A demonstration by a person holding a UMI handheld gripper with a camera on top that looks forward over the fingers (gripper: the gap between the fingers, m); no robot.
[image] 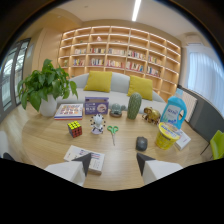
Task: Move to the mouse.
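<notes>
A small dark grey mouse (141, 143) lies on the round wooden table (45, 142), just beyond my right finger and a little to its right. My gripper (114, 163) is open, its two dark-tipped fingers (84, 161) spread wide with nothing held. The mouse sits apart from both fingertips, left of a yellow tub (166, 136).
A white box (85, 159) lies under my left finger. Further out are green-handled scissors (113, 132), a Rubik's cube (75, 129), a small figurine (97, 123), a cactus (133, 105), a blue bottle (174, 111), books (69, 110) and a potted plant (46, 90). A sofa and bookshelves stand behind.
</notes>
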